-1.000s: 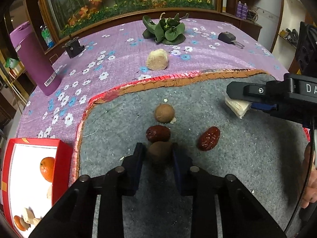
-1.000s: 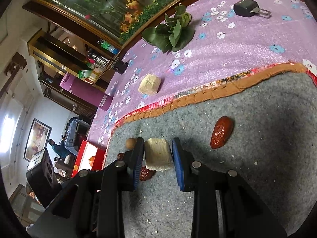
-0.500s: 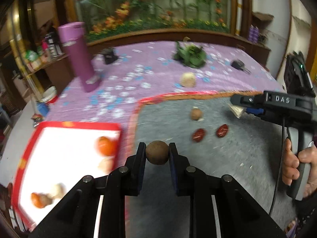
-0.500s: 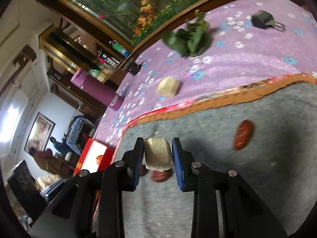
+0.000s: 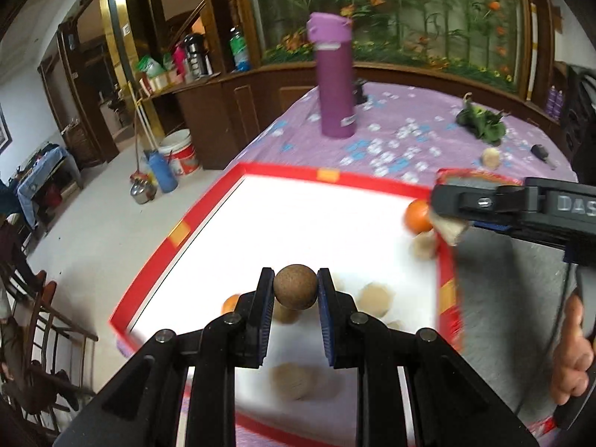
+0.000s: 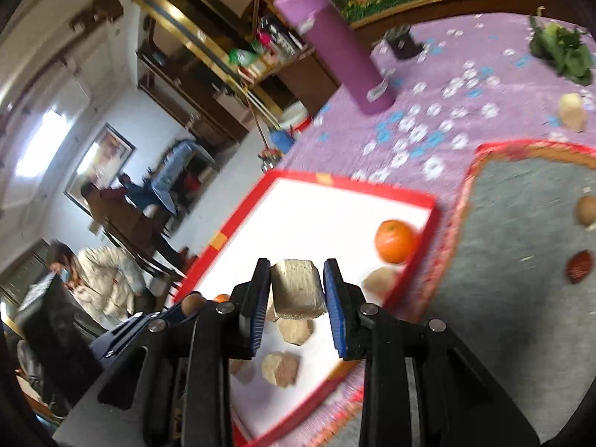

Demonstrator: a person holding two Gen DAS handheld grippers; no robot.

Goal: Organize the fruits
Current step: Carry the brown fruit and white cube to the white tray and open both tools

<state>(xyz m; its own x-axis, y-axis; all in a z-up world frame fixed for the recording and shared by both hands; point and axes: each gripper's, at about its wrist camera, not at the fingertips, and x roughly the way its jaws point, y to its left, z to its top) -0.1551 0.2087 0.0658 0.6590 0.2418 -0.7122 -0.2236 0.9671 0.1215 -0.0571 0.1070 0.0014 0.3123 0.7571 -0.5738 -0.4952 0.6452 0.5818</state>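
Observation:
My left gripper (image 5: pixel 295 292) is shut on a round brown fruit (image 5: pixel 295 287), held above the white tray with a red rim (image 5: pixel 283 171). My right gripper (image 6: pixel 297 288) is shut on a pale beige chunk (image 6: pixel 297 292) over the same tray (image 6: pixel 372 190). Inside the tray lie an orange (image 6: pixel 394 241) and several beige pieces (image 6: pixel 280 368). In the left wrist view the right gripper (image 5: pixel 447 219) reaches in from the right beside the orange (image 5: pixel 417 216). A round brown fruit (image 6: pixel 585 210) and a red date (image 6: pixel 579 266) lie on the grey mat (image 6: pixel 514 260).
A tall purple bottle (image 5: pixel 333 85) stands on the floral purple tablecloth (image 5: pixel 409 138) behind the tray. A leafy green bunch (image 5: pixel 482 124), a beige chunk (image 5: pixel 491 157) and a black key fob (image 5: pixel 540 152) lie further right. The table edge drops off left of the tray. People sit in the room beyond.
Both grippers have swung left from the grey mat to above the tray, each still holding its item. The left gripper picked the brown fruit up off the mat.

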